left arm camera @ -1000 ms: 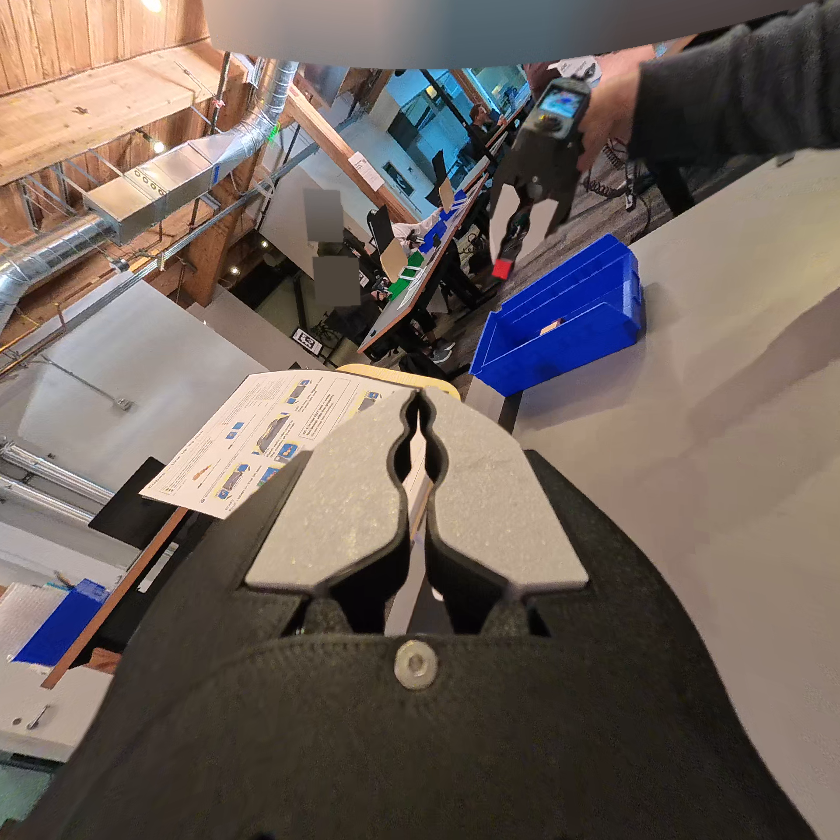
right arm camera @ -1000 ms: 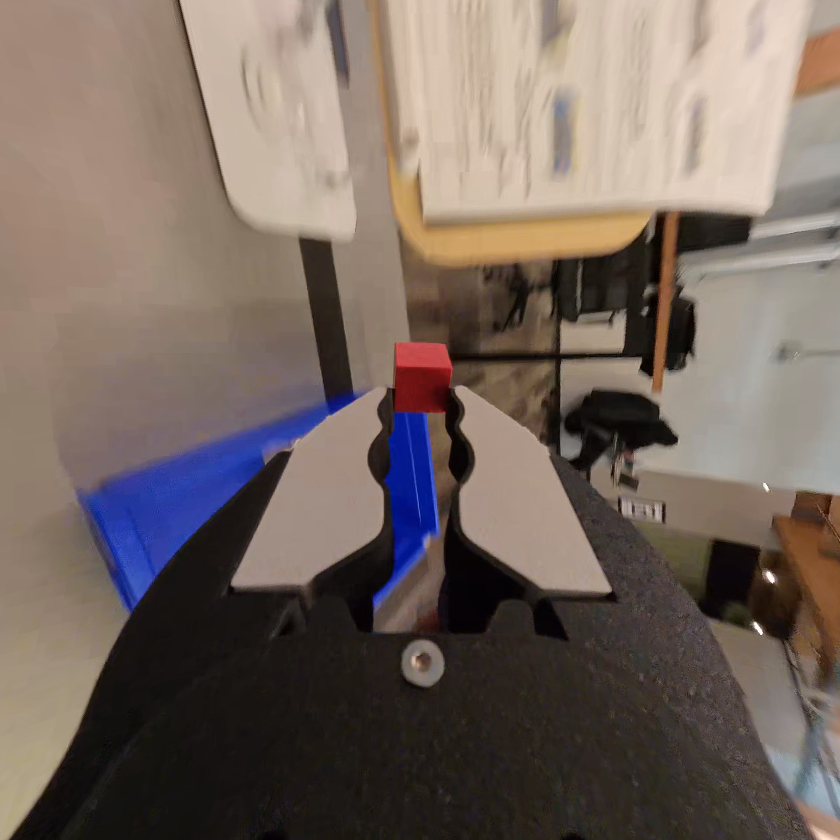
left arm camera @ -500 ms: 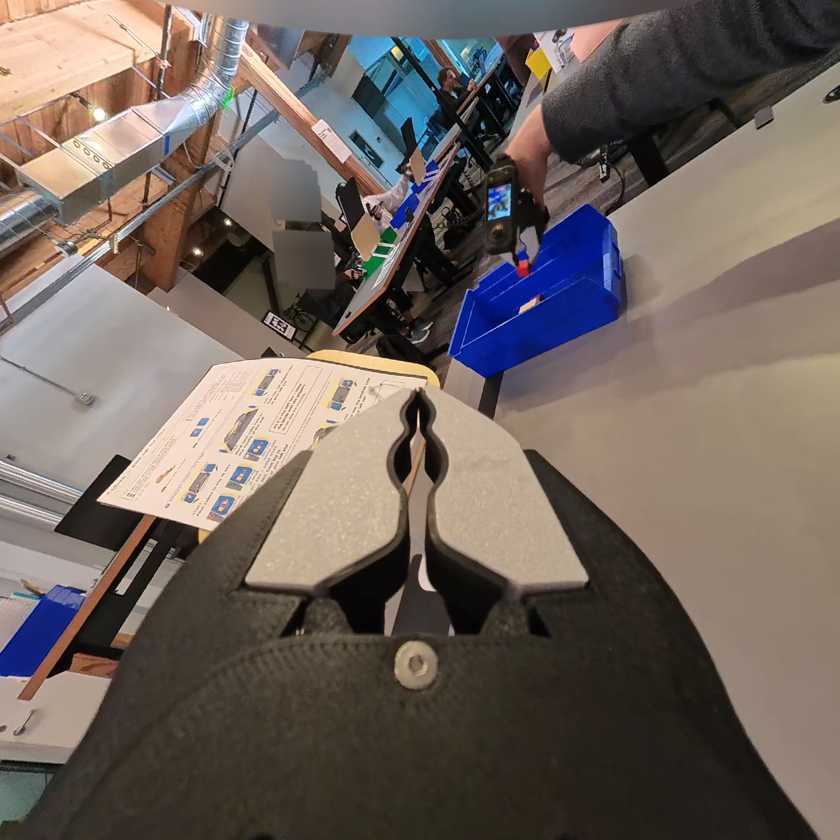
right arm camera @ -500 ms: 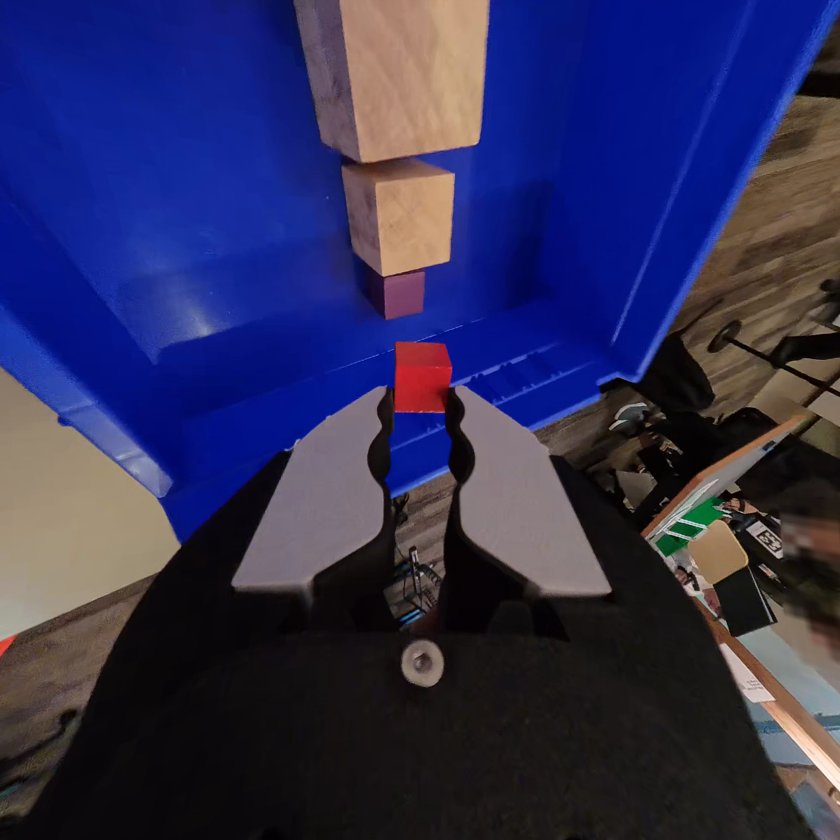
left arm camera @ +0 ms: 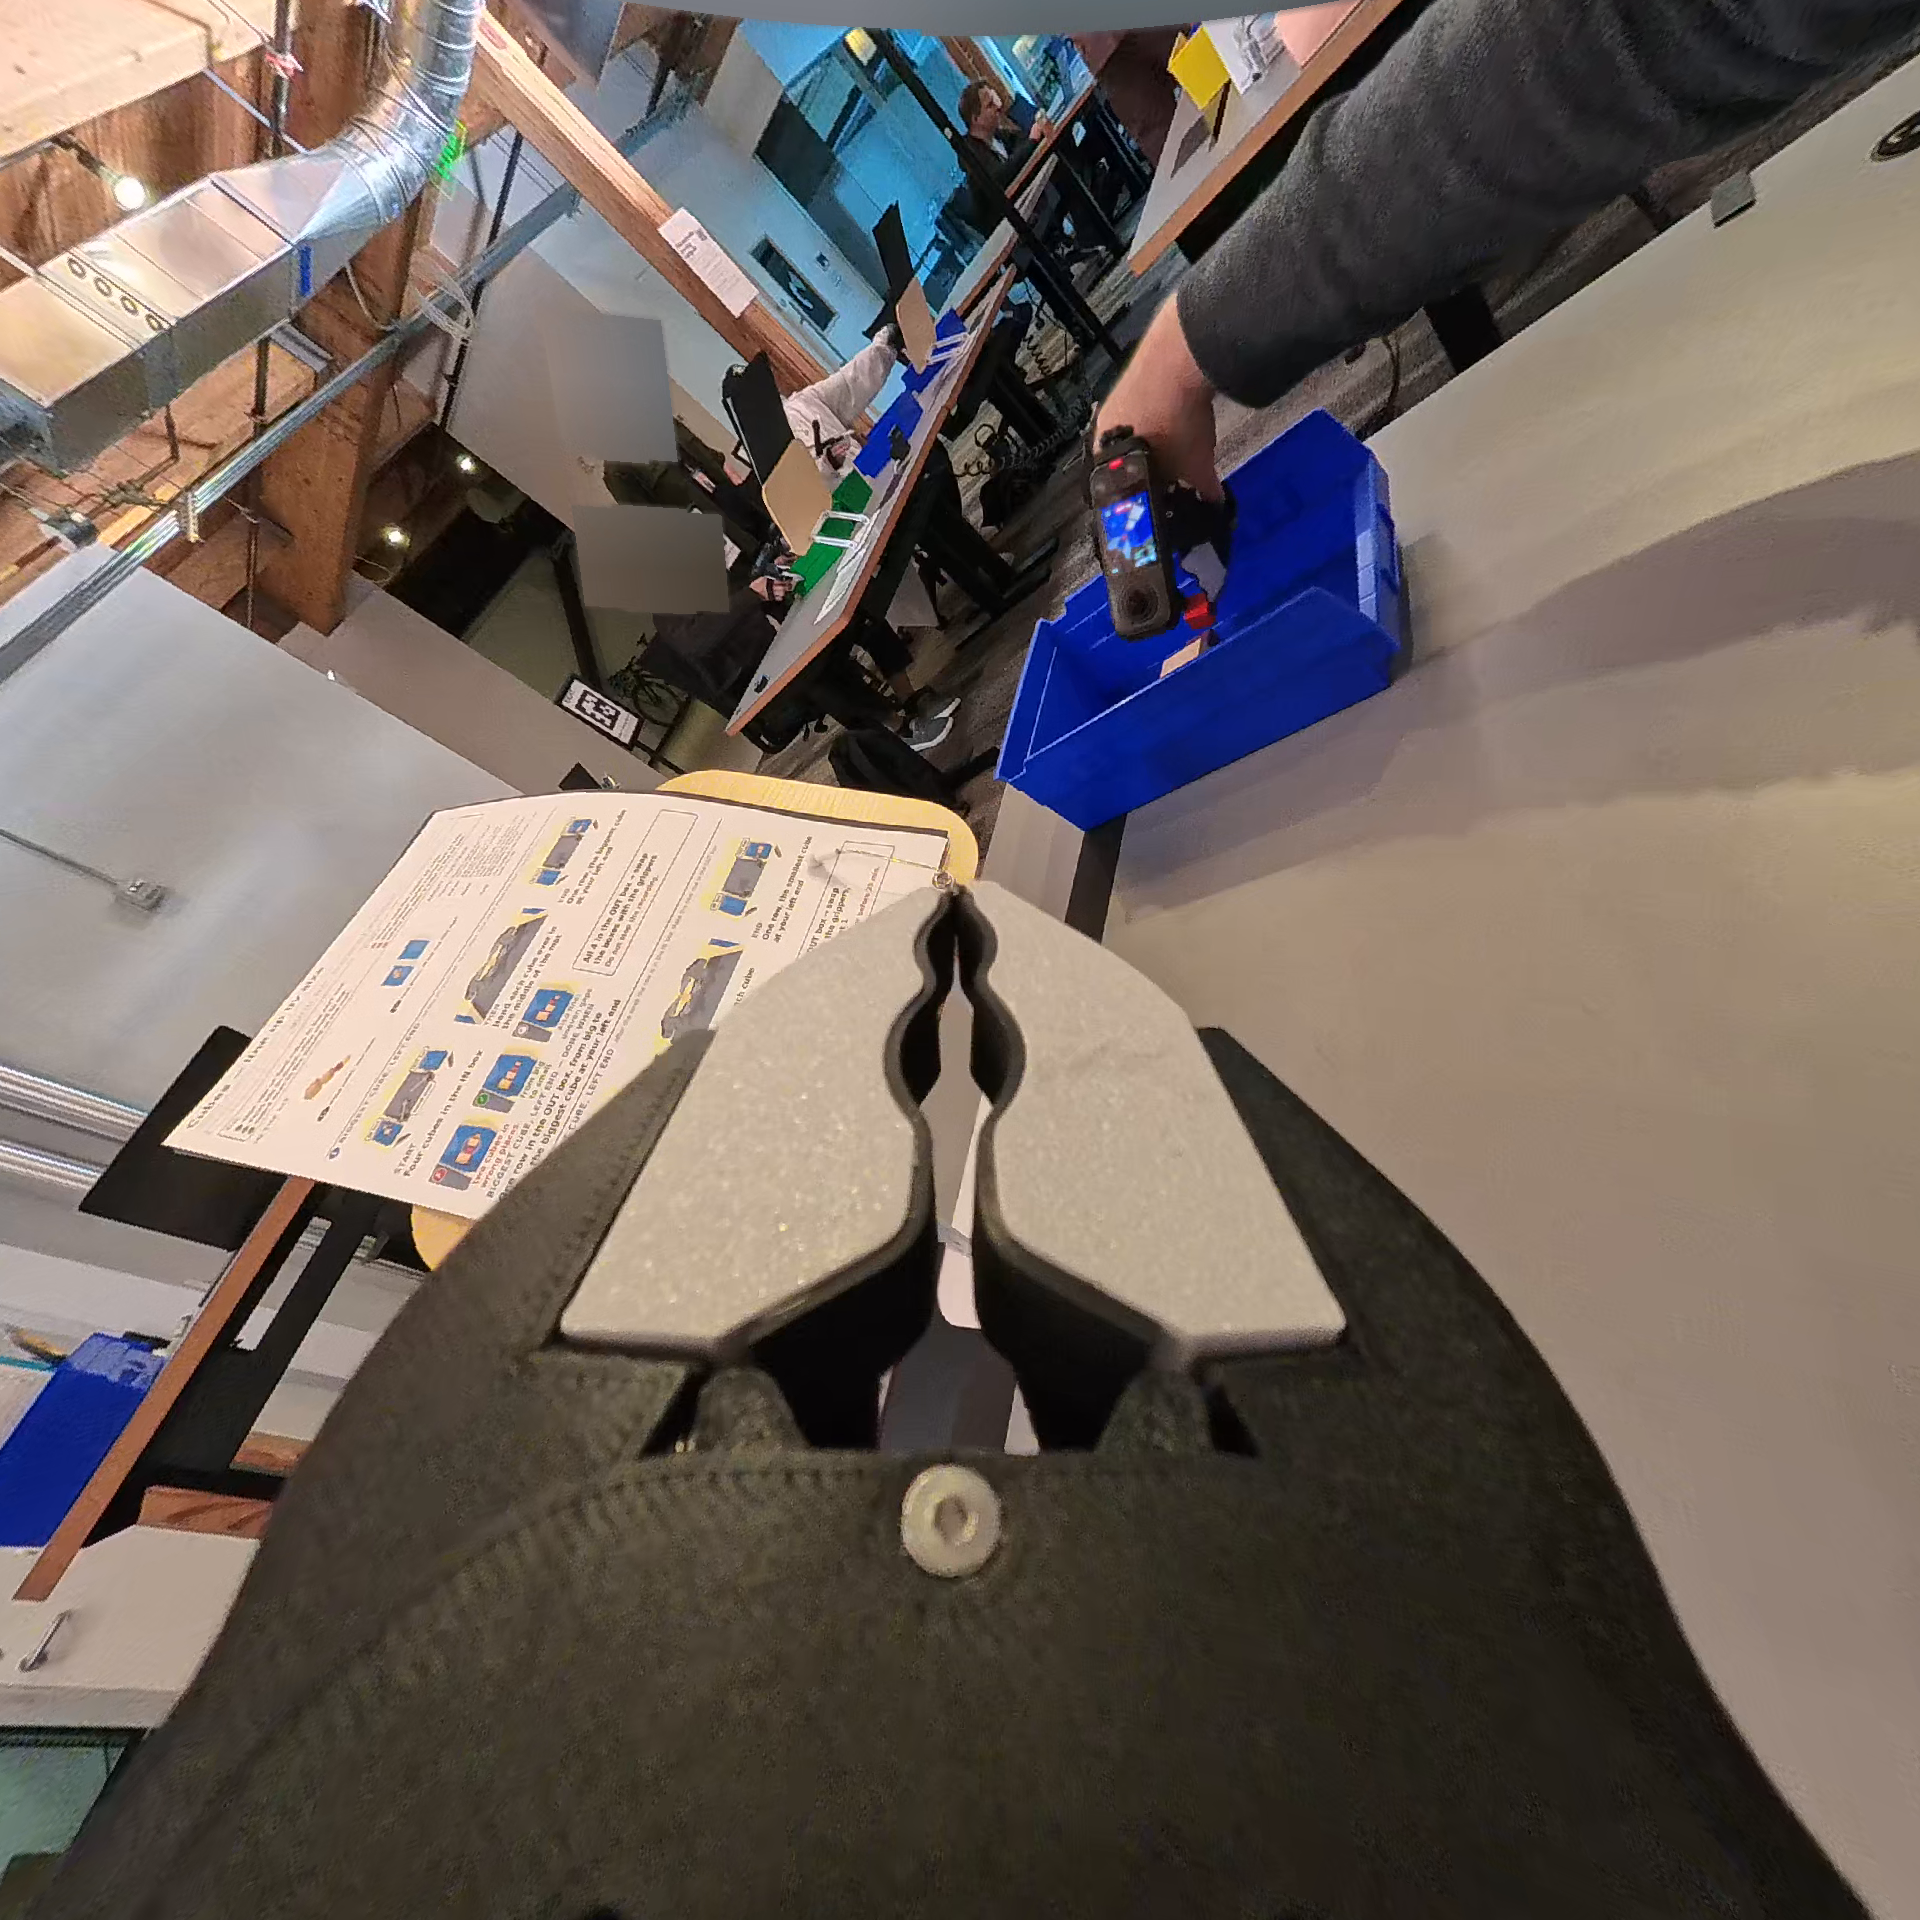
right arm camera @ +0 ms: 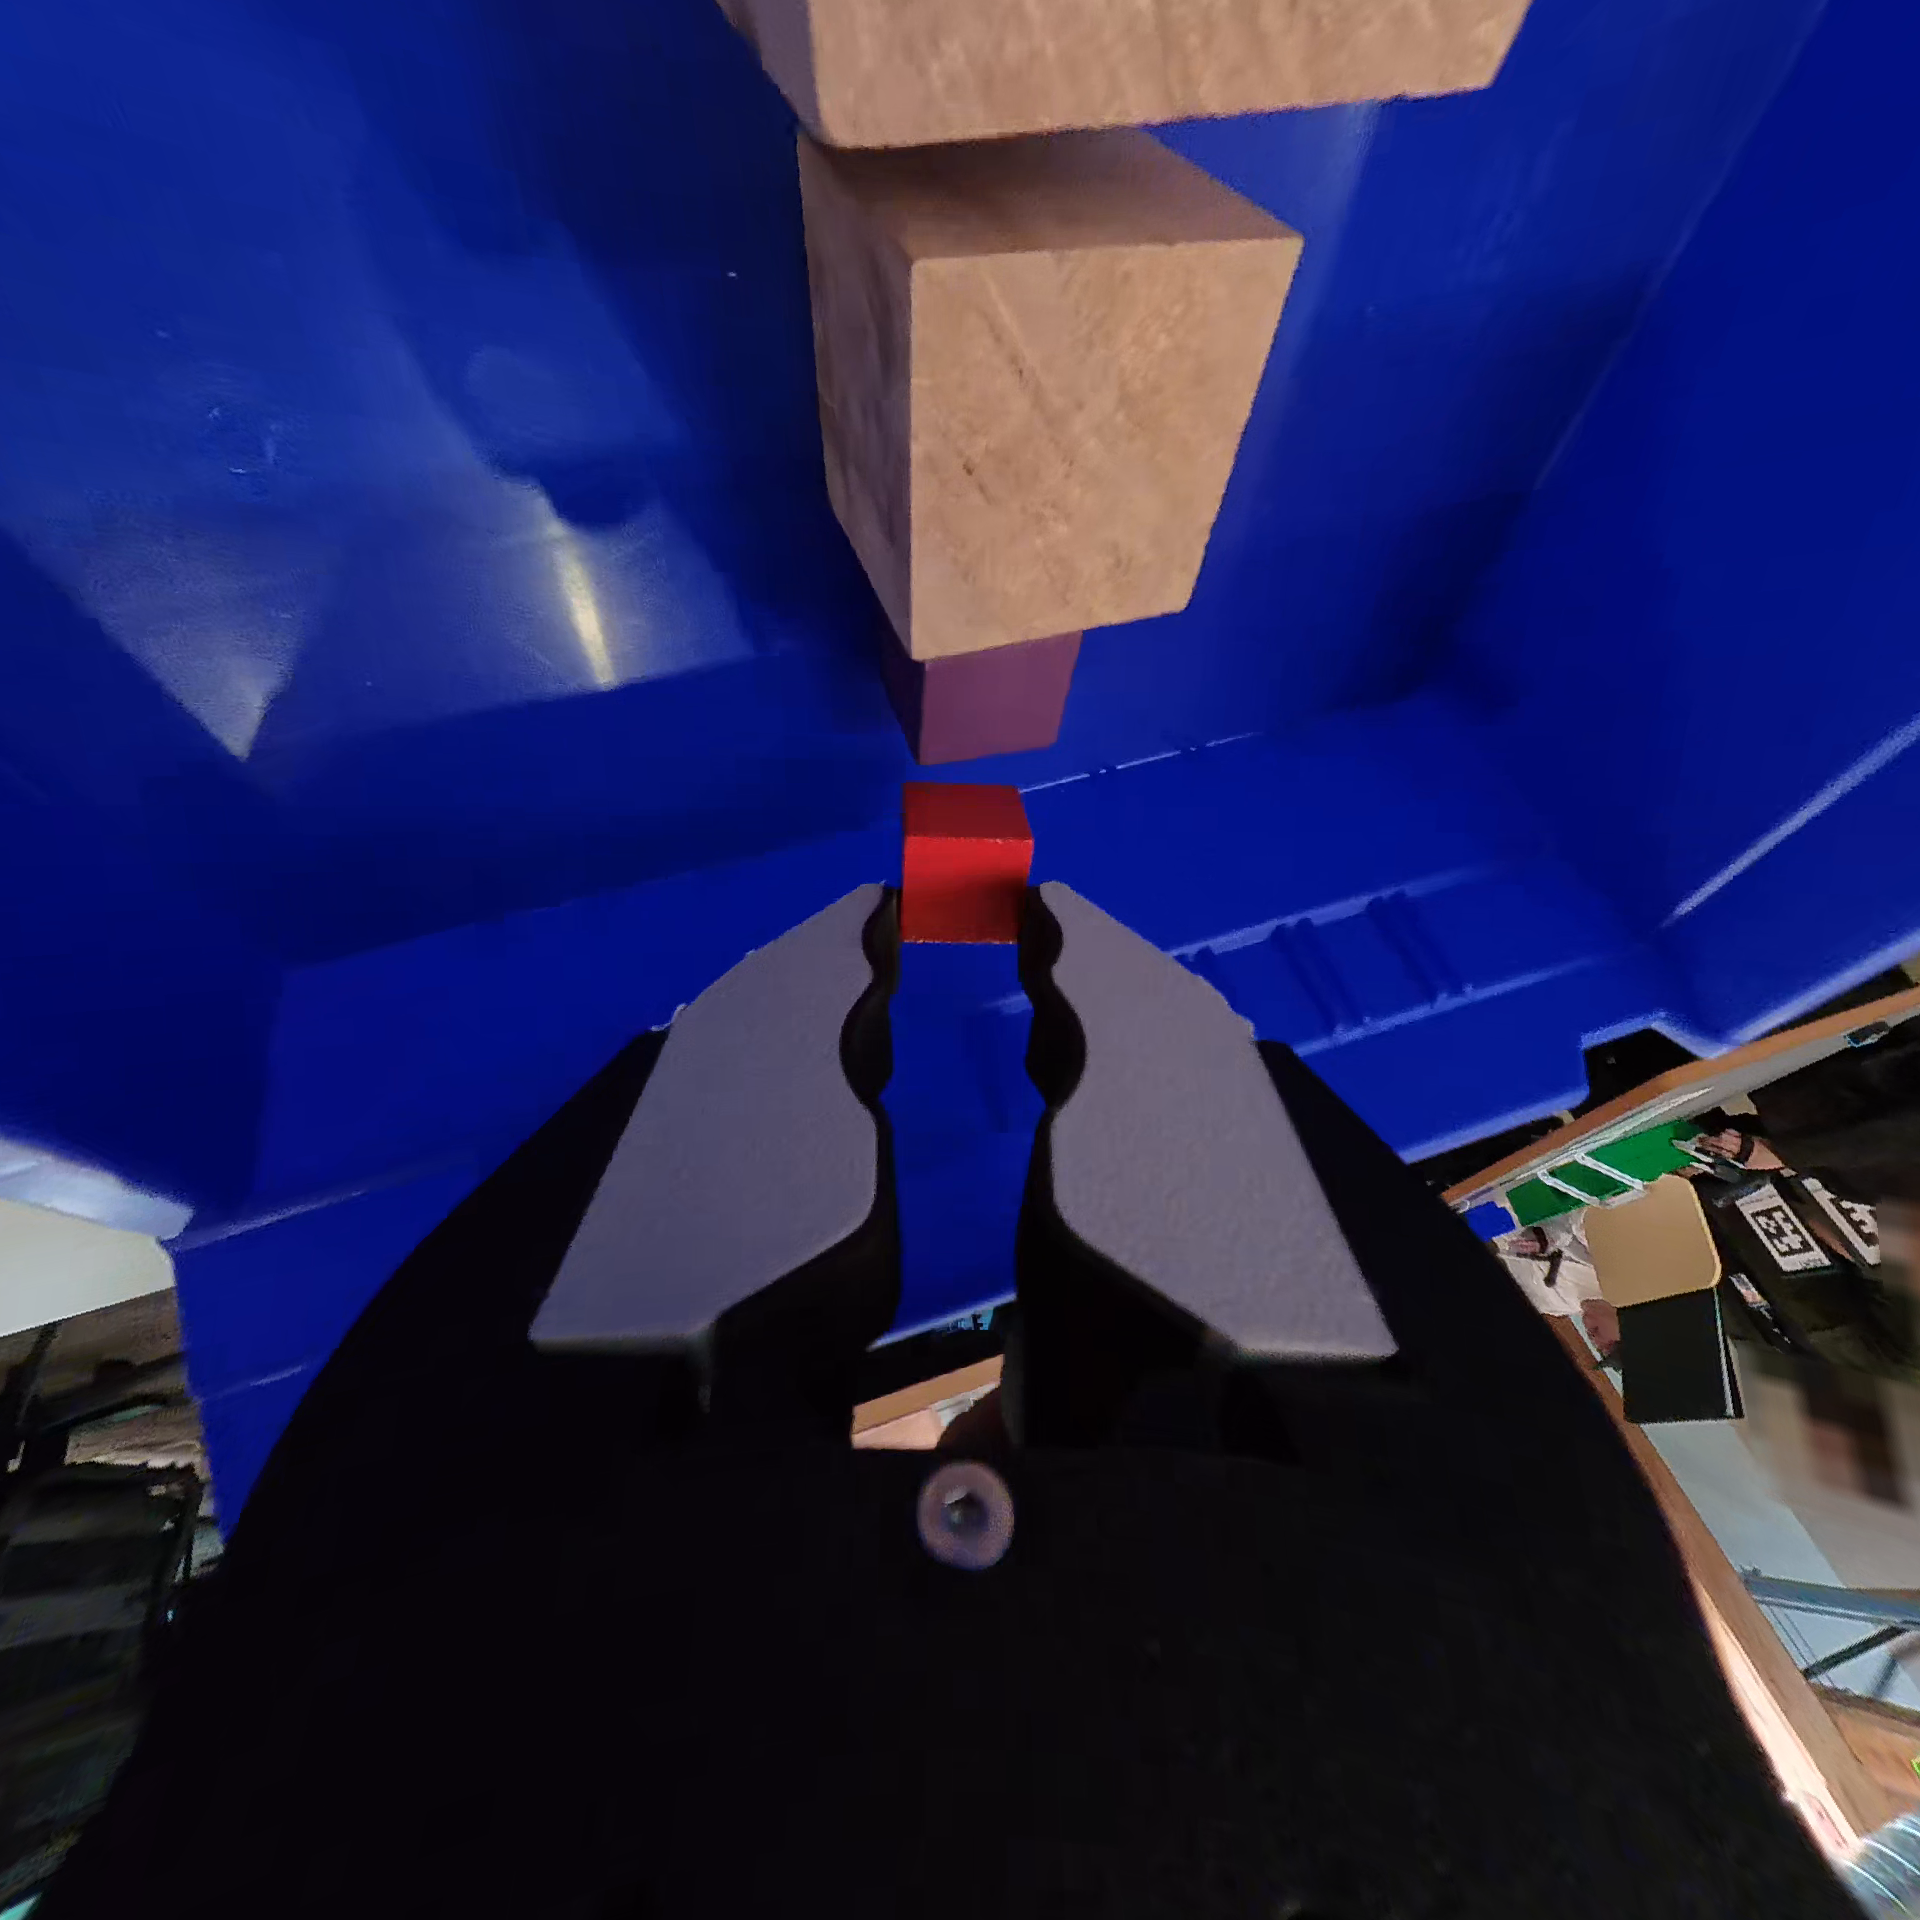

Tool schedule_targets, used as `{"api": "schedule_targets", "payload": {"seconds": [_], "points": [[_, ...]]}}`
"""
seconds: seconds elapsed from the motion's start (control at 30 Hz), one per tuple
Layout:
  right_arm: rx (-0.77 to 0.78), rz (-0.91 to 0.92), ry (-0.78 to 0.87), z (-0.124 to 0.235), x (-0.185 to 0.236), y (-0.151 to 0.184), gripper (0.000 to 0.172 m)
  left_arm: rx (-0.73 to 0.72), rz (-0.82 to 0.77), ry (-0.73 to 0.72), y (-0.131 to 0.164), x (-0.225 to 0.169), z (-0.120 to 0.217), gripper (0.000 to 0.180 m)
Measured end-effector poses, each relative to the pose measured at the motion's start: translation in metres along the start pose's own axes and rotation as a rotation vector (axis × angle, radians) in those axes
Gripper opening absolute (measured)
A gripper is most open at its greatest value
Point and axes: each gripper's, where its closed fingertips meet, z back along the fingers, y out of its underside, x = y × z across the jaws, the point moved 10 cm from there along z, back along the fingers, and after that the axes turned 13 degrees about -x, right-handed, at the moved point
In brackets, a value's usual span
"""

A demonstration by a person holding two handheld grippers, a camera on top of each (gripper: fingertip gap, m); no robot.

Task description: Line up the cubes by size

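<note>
Right gripper [right arm camera: 962, 896] jaws narrow, both pads pressing the sides of a small red cube [right arm camera: 964, 868], held at the very fingertips. Half a second ago the cube hung higher over the near end of the blue bin [right arm camera: 416, 520]; now it's lower and closer in, and the row looms larger in the right wrist view. A second ago the gripper was outside the bin altogether. So the carry is basically over and this reads as the final lowering into the slot.

Just past the red cube, with a thin gap, sits a purple cube [right arm camera: 987, 701]. Beyond that a mid-size wooden cube [right arm camera: 1039, 416], touching or nearly so, then a bigger wooden cube [right arm camera: 1122, 62] cut off by the top edge. The row runs away from the gripper, growing larger with distance, so red at the near end looks like the right spot and likely the last piece. Can't tell whether the red cube is on the bin floor yet.

Left gripper [left arm camera: 954, 906] is closed on nothing, tips meeting, held over the grey table [left arm camera: 1558, 1143], well apart from the bin. Same as in both earlier frames. Next to it sits an instruction sheet [left arm camera: 499, 997] on a clipboard. From the left wrist view the right gripper is down inside the bin, with a hand [left arm camera: 1164, 416] on it.
</note>
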Motion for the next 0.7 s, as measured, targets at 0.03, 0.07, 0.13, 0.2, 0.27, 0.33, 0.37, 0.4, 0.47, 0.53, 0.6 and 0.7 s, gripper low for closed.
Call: {"api": "schedule_targets", "payload": {"seconds": [0.03, 0.07, 0.13, 0.2, 0.27, 0.33, 0.37, 0.4, 0.47, 0.53, 0.6, 0.7], "points": [[0.007, 0.003, -0.004, -0.003, -0.001, 0.000, 0.022, 0.002, 0.000, 0.002, 0.000, 0.000, -0.001, 0.000], [0.012, 0.006, -0.009, -0.007, -0.002, 0.000, 0.022, 0.004, 0.000, 0.003, 0.001, 0.000, -0.001, 0.000], [0.025, 0.008, -0.017, -0.013, -0.003, 0.000, 0.022, 0.009, -0.001, 0.007, 0.001, -0.001, -0.002, 0.000], [0.032, 0.013, -0.029, -0.017, -0.004, 0.000, 0.022, 0.012, 0.001, 0.014, 0.002, -0.001, -0.004, 0.000], [0.042, 0.027, -0.036, -0.021, -0.004, -0.003, 0.022, 0.016, 0.002, 0.019, 0.003, -0.002, -0.005, 0.000], [0.066, 0.035, -0.046, -0.024, -0.004, -0.003, 0.022, 0.022, 0.004, 0.024, 0.004, -0.002, -0.006, 0.000], [0.075, 0.035, -0.048, -0.025, -0.005, -0.004, 0.022, 0.026, 0.005, 0.026, 0.005, -0.002, -0.007, 0.000], [0.081, 0.036, -0.050, -0.026, -0.005, -0.004, 0.022, 0.030, 0.006, 0.028, 0.006, -0.002, -0.008, 0.000], [0.093, 0.033, -0.055, -0.027, -0.006, -0.004, 0.022, 0.035, 0.006, 0.035, 0.006, -0.003, -0.010, 0.000], [0.103, 0.034, -0.060, -0.028, -0.006, -0.005, 0.022, 0.039, 0.005, 0.042, 0.007, -0.004, -0.011, 0.000], [0.112, 0.034, -0.059, -0.029, -0.007, -0.005, 0.024, 0.045, 0.004, 0.049, 0.007, -0.004, -0.012, 0.000], [0.142, 0.042, -0.052, -0.028, -0.007, -0.006, 0.033, 0.050, 0.002, 0.056, 0.007, -0.005, -0.013, 0.000]]}}
